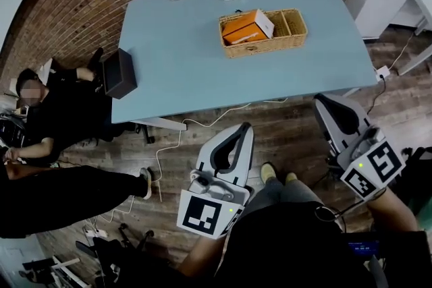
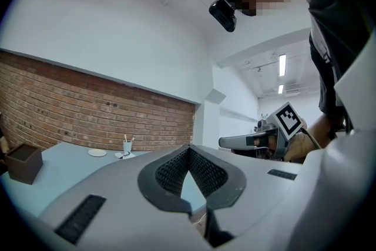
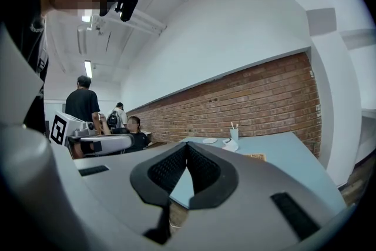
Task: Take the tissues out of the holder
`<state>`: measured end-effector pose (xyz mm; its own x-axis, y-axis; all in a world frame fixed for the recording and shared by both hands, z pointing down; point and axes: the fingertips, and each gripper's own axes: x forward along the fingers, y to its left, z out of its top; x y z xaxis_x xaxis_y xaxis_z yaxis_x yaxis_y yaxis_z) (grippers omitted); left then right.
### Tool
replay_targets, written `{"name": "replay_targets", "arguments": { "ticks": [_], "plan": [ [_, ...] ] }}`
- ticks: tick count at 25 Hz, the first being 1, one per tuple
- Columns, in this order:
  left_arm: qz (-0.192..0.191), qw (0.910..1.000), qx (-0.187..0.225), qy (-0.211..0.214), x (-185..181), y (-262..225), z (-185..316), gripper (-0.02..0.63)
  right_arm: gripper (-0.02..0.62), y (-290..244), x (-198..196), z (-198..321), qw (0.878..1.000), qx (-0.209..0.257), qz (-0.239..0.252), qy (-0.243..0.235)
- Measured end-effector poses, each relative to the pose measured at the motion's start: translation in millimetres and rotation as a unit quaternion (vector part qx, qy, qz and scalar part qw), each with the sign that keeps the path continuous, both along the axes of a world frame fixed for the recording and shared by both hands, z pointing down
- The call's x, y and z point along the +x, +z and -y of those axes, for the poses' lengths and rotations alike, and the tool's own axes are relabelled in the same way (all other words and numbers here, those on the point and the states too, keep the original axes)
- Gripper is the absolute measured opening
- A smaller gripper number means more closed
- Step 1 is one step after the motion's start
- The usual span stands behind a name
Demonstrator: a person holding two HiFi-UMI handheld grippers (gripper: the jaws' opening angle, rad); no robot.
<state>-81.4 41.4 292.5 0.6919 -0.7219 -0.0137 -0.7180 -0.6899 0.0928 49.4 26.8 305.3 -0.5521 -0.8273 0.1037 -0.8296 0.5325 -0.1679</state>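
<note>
Left tongs (image 1: 241, 129) and right tongs (image 1: 323, 102) both clenched, empty, short of the table (image 1: 175, 50); I'd open one before reaching in.

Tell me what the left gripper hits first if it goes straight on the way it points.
Probably the near edge of the blue table; the left gripper points level at it, nothing between. Height is unclear, so it might pass just over the top.
</note>
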Motion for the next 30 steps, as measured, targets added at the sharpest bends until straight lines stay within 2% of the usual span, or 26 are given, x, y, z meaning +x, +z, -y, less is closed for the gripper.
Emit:
{"name": "replay_targets", "arguments": {
  "ticks": [8, 14, 25, 30],
  "plan": [
    [-0.003, 0.9999, -0.009, 0.009, 11.3, 3.0, -1.3, 0.002, -0.008, -0.3, 12.9, -1.3, 1.0, 0.003, 0.001, 0.011],
    [-0.001, 1.0, 0.002, 0.006, 29.2, -9.0, 13.7, 0.002, -0.008, -10.6, 31.3, 13.1, 1.0, 0.015, 0.007, 0.01],
    [0.023, 0.9996, 0.018, 0.003, 66.7, -26.1, 54.0, 0.002, -0.008, -25.3, 64.6, 57.0, 0.999, 0.035, 0.028, 0.001],
    [0.035, 0.9992, 0.021, -0.003, 77.6, -25.6, 67.2, 0.002, -0.008, -18.8, 78.0, 73.3, 0.999, 0.029, 0.041, 0.0]
  ]
}}
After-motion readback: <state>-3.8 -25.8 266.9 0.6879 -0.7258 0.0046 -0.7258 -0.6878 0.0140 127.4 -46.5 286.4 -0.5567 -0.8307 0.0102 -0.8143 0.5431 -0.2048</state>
